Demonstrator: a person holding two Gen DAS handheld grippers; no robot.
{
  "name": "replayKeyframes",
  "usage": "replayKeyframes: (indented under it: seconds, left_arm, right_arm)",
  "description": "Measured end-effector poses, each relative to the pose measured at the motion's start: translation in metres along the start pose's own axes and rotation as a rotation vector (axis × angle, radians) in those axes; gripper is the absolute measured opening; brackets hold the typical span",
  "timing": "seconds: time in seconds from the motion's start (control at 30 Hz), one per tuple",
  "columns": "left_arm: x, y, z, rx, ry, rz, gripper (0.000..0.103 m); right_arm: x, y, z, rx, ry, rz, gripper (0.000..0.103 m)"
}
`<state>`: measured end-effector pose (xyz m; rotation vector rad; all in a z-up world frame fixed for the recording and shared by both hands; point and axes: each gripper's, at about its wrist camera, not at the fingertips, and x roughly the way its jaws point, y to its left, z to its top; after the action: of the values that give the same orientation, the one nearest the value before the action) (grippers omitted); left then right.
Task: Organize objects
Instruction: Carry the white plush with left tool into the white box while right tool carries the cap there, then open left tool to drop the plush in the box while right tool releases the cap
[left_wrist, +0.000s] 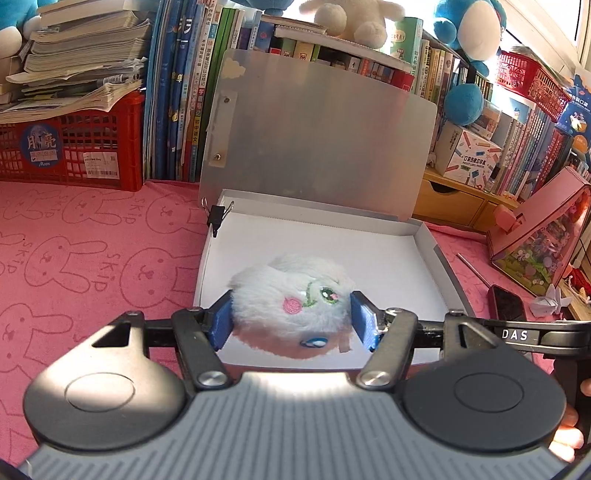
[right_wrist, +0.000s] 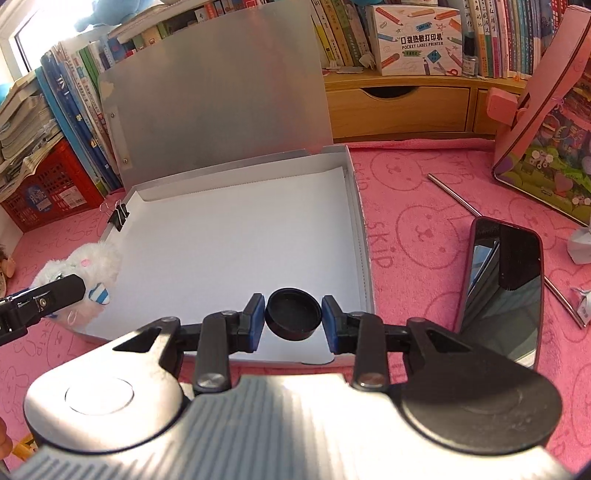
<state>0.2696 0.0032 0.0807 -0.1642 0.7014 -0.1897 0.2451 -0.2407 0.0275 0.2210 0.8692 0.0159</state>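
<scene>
The left tool (left_wrist: 291, 319) is closed on a white plush toy (left_wrist: 295, 299), blue pads pressing both its sides, held over the near left part of the open grey box (right_wrist: 360, 206). The right tool (right_wrist: 293, 319) brackets a black round cap (right_wrist: 293, 314) between its pads at the box's near edge; whether the pads touch it cannot be determined. The box sits on the pink bench (right_wrist: 424, 229), lid upright. A black phone (right_wrist: 502, 284) lies right of the box.
</scene>
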Motion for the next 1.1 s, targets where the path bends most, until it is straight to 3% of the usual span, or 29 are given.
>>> replayKeyframes:
  seconds: [0.33, 0.5, 0.87, 1.03, 1.1]
  left_arm:
    - [0.062, -0.005, 0.036, 0.018, 0.019, 0.068, 0.07]
    - [0.089, -0.006, 0.035, 0.049, 0.041, 0.104, 0.07]
    - [0.11, -0.009, 0.02, 0.082, 0.072, 0.1, 0.07]
    - [0.109, -0.01, 0.019, 0.103, 0.062, 0.105, 0.074]
    - [0.106, -0.011, 0.018, 0.114, 0.053, 0.121, 0.079]
  right_arm:
    - [0.035, 0.002, 0.041, -0.005, -0.039, -0.026, 0.039]
    - [0.053, 0.004, 0.039, -0.026, -0.02, -0.052, 0.039]
    - [0.068, 0.008, 0.027, -0.071, -0.005, -0.06, 0.042]
    - [0.067, 0.008, 0.026, -0.06, -0.02, -0.063, 0.062]
    - [0.065, 0.008, 0.025, -0.051, -0.023, -0.06, 0.065]
